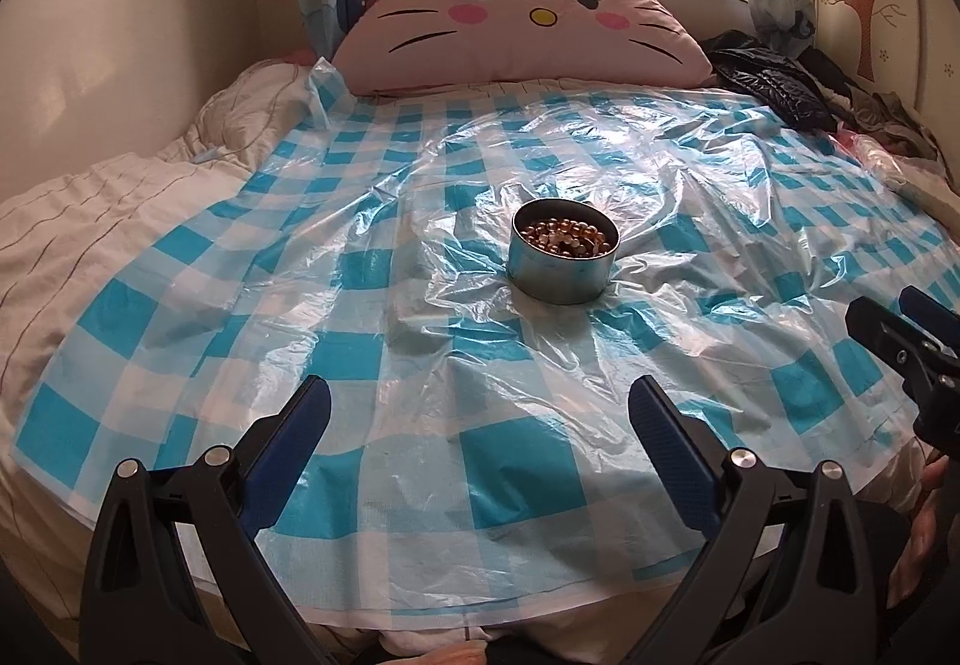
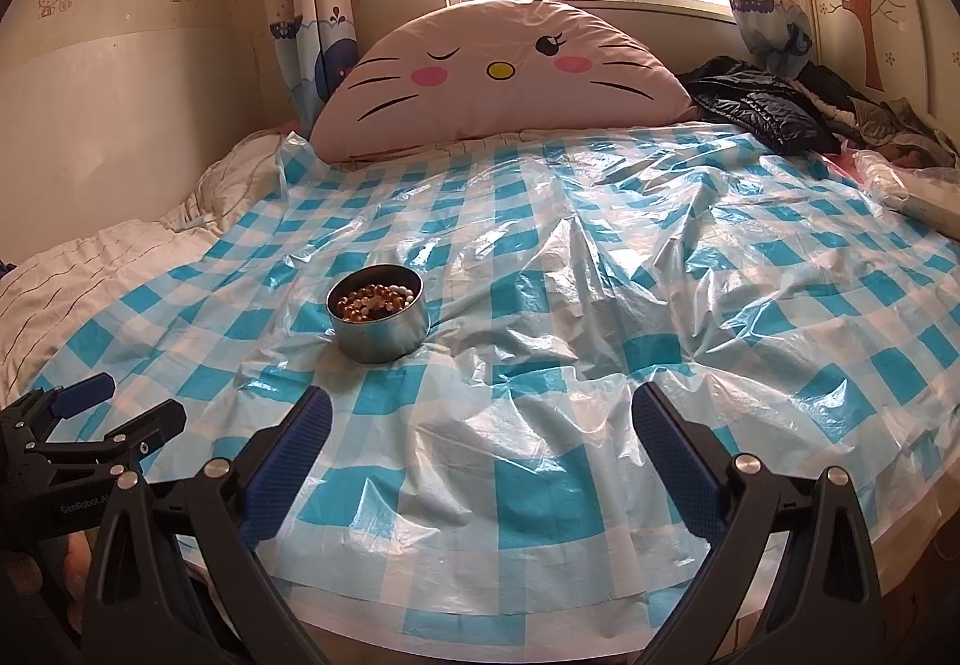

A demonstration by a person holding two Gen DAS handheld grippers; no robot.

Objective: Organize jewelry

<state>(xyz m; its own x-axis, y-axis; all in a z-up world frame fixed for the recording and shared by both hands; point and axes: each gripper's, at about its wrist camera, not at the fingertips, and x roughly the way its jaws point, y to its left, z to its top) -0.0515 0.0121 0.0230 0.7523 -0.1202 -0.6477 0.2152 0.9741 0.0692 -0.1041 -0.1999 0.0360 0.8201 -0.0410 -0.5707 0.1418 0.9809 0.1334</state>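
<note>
1. Your left gripper (image 1: pixel 480 449) is wide open and holds nothing. Your right gripper (image 2: pixel 480 449) is wide open and empty too.
2. The round metal tin (image 1: pixel 564 260) sits on the blue and white plastic sheet (image 1: pixel 420 485) on the bed. It is full of gold and white beads (image 1: pixel 567 236).
3. From your left gripper, the tin is at about 12 o'clock, a little toward 1. From your right gripper, it is at about 11 o'clock.
4. No beads lie out on the sheet, so I think the job is at its start or its end. I cannot tell which.
5. If you reach in, go slow. The bed is soft and the tin may tip.
6. Come down from the top, and close your fingers on the string, not on one bead.
7. Keep the other gripper beside the tin to hold it steady.
8. Stay away from the big pink cat pillow (image 1: pixel 516 23) at 12 o'clock.
</note>
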